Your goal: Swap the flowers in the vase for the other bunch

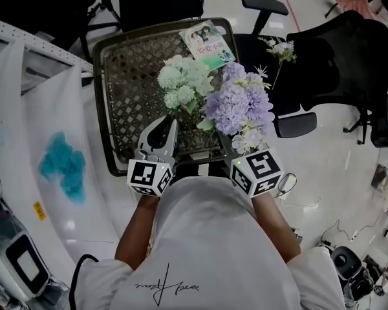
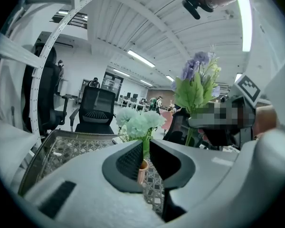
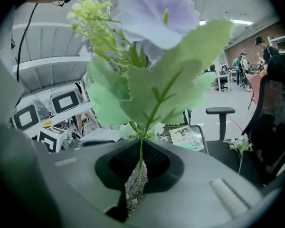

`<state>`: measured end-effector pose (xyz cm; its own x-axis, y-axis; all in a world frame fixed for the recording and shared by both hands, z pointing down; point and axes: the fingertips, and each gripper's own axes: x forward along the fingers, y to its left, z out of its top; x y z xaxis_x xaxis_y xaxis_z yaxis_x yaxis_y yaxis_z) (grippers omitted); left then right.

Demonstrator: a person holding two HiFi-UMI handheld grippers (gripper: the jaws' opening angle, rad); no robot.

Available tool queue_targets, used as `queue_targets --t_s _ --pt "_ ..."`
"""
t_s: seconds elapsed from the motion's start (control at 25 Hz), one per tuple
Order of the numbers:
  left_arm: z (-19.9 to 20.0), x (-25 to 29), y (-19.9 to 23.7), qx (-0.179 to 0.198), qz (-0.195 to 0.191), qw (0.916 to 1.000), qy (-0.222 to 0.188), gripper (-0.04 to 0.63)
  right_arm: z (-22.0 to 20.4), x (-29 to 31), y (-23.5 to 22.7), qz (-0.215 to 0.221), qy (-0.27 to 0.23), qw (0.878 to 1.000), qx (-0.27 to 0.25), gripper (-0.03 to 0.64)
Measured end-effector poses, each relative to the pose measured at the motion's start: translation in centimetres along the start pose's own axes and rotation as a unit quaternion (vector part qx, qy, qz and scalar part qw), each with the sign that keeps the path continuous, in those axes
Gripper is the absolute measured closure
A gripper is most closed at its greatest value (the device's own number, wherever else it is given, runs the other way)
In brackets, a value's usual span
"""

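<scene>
A pale green hydrangea bunch (image 1: 184,82) stands over the wicker table (image 1: 126,95). In the left gripper view its blooms (image 2: 140,122) rise from a copper-coloured vase (image 2: 141,171) just beyond the jaws. My left gripper (image 2: 146,151) reaches in from below (image 1: 170,123), and its pads sit close on that bunch's green stem, which fills the narrow gap. My right gripper (image 3: 141,163) is shut on the thin stem of the purple hydrangea bunch (image 1: 239,105), held upright to the right of the green one. Its leaves (image 3: 156,89) fill the right gripper view, and the blooms hide its fingertips in the head view.
A picture book (image 1: 208,44) lies at the table's far right corner. A small white flower sprig (image 1: 281,49) rests on a black office chair (image 1: 349,50) to the right. A white cloth with a blue stain (image 1: 61,166) lies left of the table.
</scene>
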<state>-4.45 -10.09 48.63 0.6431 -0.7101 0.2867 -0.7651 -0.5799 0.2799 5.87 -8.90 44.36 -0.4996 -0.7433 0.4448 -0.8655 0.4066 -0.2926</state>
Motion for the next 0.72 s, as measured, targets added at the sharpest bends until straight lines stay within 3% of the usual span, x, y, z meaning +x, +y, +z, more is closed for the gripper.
queue_targets --t_s 0.72 --pt "2.6 -4.1 -2.2 -0.012 -0.028 0.9995 -0.009 0.597 0.1 -2.4 2.5 -0.008 -0.019 1.0 0.0 0.595"
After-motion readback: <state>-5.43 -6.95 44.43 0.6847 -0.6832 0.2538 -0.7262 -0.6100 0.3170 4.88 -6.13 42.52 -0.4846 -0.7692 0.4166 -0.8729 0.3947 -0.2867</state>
